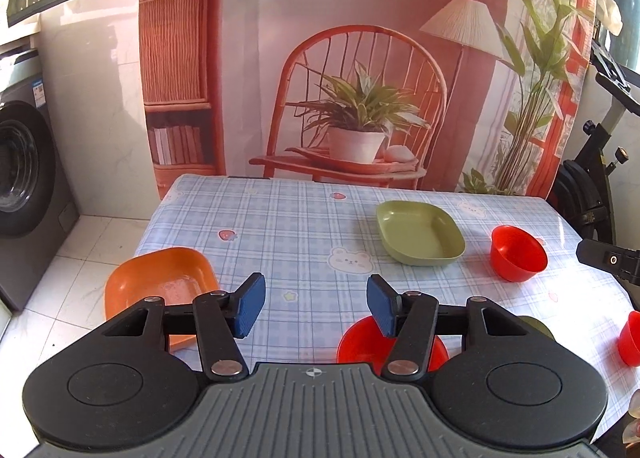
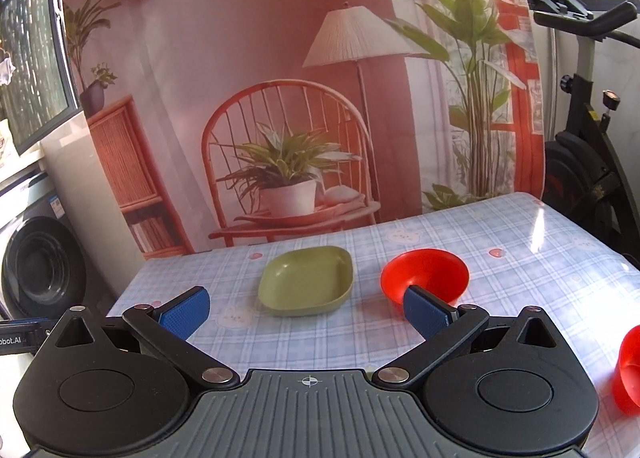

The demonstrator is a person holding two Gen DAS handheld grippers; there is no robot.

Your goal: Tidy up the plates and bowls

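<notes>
In the left wrist view, an orange square plate [image 1: 160,282] lies at the table's near left edge, a green square plate [image 1: 420,234] farther right, a red bowl [image 1: 518,252] right of it, another red bowl [image 1: 360,342] under my right finger, and a third red bowl [image 1: 630,338] at the right edge. My left gripper [image 1: 316,306] is open and empty above the table. In the right wrist view, my right gripper [image 2: 308,312] is open and empty, short of the green plate [image 2: 306,282] and a red bowl [image 2: 424,276]. Another red bowl [image 2: 628,370] sits at the right.
The table wears a blue checked cloth [image 1: 300,218]. A printed backdrop [image 1: 340,58] hangs behind it. A washing machine [image 1: 24,178] stands at the left and an exercise bike [image 2: 580,138] at the right. The other gripper's tip [image 1: 608,258] shows at the right edge.
</notes>
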